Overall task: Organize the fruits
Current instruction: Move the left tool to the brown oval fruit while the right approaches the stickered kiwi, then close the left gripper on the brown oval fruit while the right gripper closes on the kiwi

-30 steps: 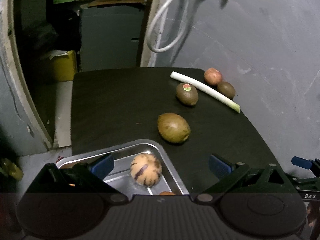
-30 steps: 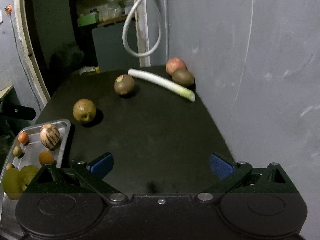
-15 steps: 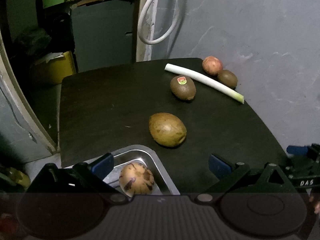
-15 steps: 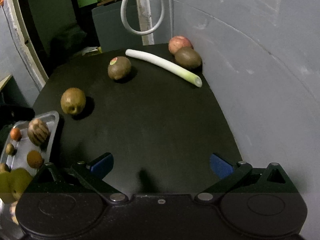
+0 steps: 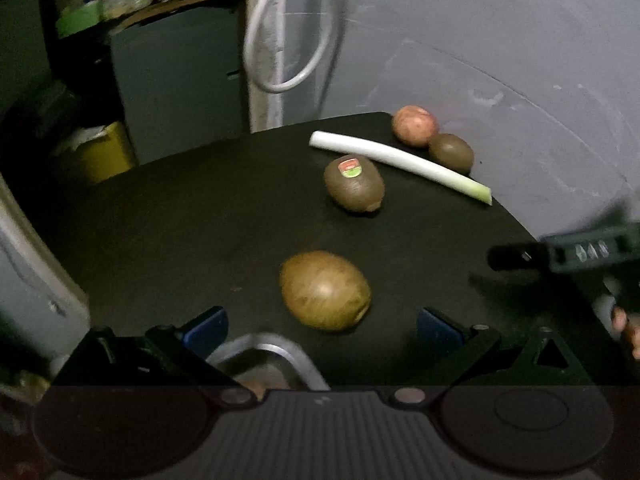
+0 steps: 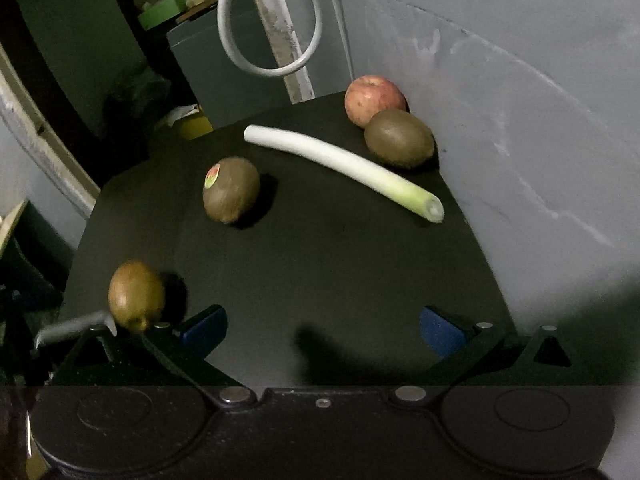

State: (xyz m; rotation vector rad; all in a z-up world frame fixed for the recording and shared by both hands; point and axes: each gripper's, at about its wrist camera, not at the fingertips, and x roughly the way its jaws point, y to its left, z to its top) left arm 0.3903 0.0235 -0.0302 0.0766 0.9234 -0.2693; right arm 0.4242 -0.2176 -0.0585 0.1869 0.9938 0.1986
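You are between picks: left claw (image 5: 322, 326) spread wide, empty, poised over nearest kiwi (image 5: 325, 290) at bench (image 5: 180, 216) front edge, just beyond metal tray (image 5: 272, 350) rim. Right claw (image 6: 322, 326) also spread, empty, facing leek (image 6: 344, 166).

Next, likely: lower left claw, straddle kiwi, clench gently, carry to tray.

Kiwi golden-brown, smooth, oval, lying on side; may roll.

Matt black table (image 6: 320, 264) – dull, fuzzy kiwi (image 6: 231, 189) beside the smooth leek (image 6: 344, 164); shiny metal tray (image 5: 276, 356) rim – rough plastered wall (image 6: 520, 100).
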